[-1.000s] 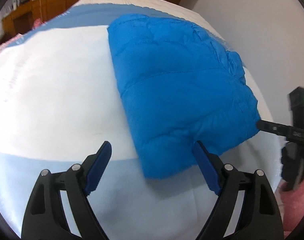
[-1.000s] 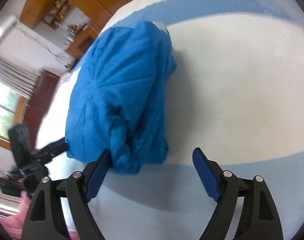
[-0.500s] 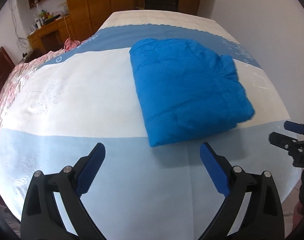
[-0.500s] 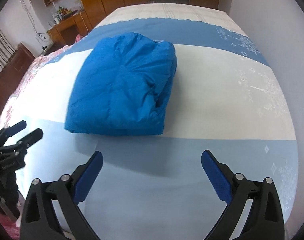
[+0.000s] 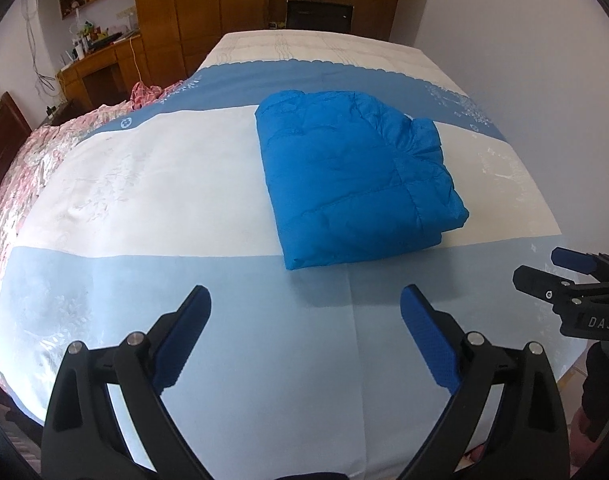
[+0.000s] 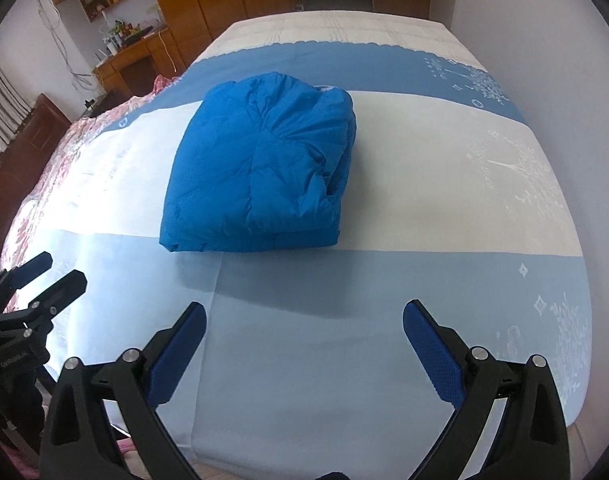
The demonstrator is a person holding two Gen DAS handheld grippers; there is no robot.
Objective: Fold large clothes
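A bright blue padded jacket [image 5: 352, 176] lies folded into a thick rectangle on the bed [image 5: 144, 184], also seen as the jacket [image 6: 260, 164] in the right wrist view. My left gripper [image 5: 304, 300] hangs open above the pale blue band of the sheet, short of the jacket's near edge, with nothing between its fingers. My right gripper [image 6: 304, 316] is open too, empty, and back from the jacket. Each gripper shows in the other's view: the right gripper [image 5: 544, 268] at the right edge, the left gripper [image 6: 60, 272] at the left edge.
The bed's sheet [image 6: 424, 184] has blue, white and pale blue bands. A pink floral quilt [image 5: 20, 168] is bunched along the left side. Wooden wardrobes [image 5: 224, 0] and a cluttered desk [image 5: 100, 60] stand behind. A white wall [image 6: 564, 40] runs along the right.
Both grippers have pulled back and up from the jacket, which lay right at their fingers a second ago. The folded jacket stays on the bed, and much more of the room shows.
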